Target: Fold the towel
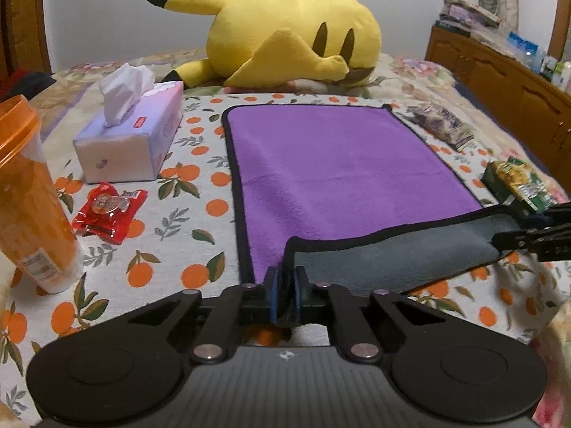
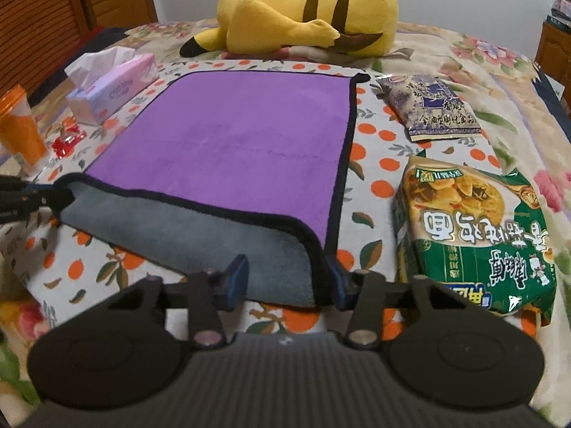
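Observation:
A purple towel (image 1: 332, 164) with black trim and a grey underside lies flat on the orange-print cloth (image 1: 200, 214); it also shows in the right wrist view (image 2: 242, 142). Its near edge is turned over, showing a grey strip (image 1: 392, 253). My left gripper (image 1: 285, 281) is shut on the near left corner of the towel. My right gripper (image 2: 287, 278) has its jaws apart around the near right corner, with the grey fold (image 2: 228, 246) between them. Each gripper also shows at the edge of the other's view, the right one (image 1: 535, 239) and the left one (image 2: 32, 196).
A tissue box (image 1: 132, 132), a red snack packet (image 1: 107, 214) and an orange cup (image 1: 28, 196) are at the left. A green noodle bag (image 2: 474, 235) and a purple snack bag (image 2: 428, 107) are at the right. A yellow plush (image 1: 285, 39) lies behind the towel.

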The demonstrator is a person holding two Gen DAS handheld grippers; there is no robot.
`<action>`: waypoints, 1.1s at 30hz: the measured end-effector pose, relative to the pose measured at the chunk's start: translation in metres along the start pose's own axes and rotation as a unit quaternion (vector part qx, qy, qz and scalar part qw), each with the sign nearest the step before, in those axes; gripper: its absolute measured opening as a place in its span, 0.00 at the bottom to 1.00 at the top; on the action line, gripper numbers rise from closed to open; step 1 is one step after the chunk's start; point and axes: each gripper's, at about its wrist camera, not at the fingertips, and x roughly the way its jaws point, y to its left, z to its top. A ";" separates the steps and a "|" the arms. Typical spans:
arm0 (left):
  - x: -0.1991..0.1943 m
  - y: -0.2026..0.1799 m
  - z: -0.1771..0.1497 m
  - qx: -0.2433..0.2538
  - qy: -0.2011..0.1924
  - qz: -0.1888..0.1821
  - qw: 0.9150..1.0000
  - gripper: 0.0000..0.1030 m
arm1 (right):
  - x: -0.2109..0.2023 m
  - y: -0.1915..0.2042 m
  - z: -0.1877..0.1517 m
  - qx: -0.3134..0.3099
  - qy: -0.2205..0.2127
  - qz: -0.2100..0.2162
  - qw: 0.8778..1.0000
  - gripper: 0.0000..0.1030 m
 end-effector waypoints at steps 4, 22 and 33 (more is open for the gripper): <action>-0.003 -0.004 -0.001 0.009 -0.005 -0.005 1.000 0.06 | -0.001 0.000 0.000 -0.009 0.000 -0.007 1.000 0.27; -0.014 -0.003 0.002 0.008 -0.033 -0.010 0.999 0.05 | -0.007 0.007 0.001 -0.038 -0.033 -0.019 0.999 0.04; -0.030 -0.011 0.025 0.016 -0.069 -0.006 0.997 0.05 | -0.011 0.007 0.024 -0.064 -0.071 -0.015 0.995 0.04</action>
